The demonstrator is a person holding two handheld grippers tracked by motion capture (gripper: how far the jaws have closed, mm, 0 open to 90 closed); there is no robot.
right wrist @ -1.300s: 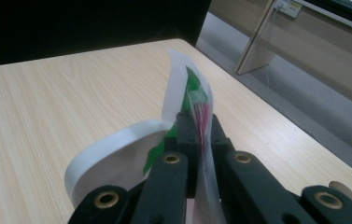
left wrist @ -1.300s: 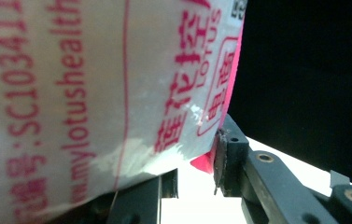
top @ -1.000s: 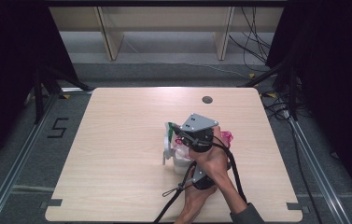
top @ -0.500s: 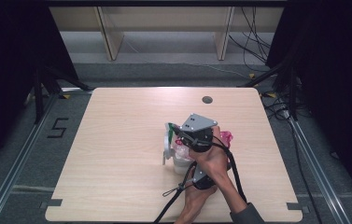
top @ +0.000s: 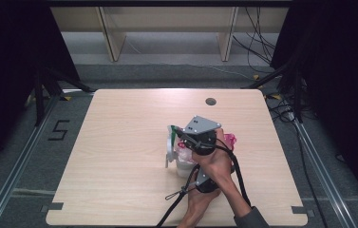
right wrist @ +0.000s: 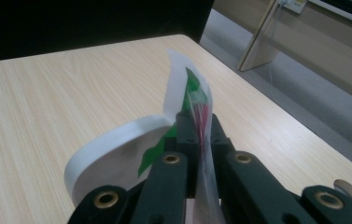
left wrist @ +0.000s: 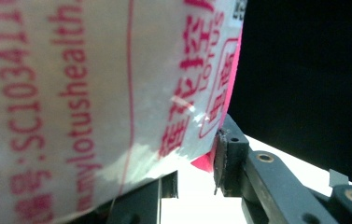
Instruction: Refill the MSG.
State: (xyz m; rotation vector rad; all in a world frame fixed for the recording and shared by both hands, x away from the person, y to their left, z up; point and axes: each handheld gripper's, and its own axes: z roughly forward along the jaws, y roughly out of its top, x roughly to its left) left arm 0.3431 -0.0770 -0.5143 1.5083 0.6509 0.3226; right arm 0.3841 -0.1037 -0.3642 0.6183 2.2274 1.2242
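- The right gripper point(right wrist: 197, 133) has 2 black jaws built from flat link bars, each pinned with a brass-coloured rivet.
- Seen from the high view, it carries a grey three-cornered plate point(top: 200, 125) dotted with small dark holes, over a round black body.
- The left gripper point(left wrist: 197, 172) shows matte black bars with brass-ringed pivots.
- Black cables point(top: 240, 178) trail toward the table edge.
- A grey sleeve point(top: 251, 219) cuff covers 1 forearm.

Right gripper point(top: 179, 137) over white cup point(top: 184, 164); wooden table point(top: 119, 152)
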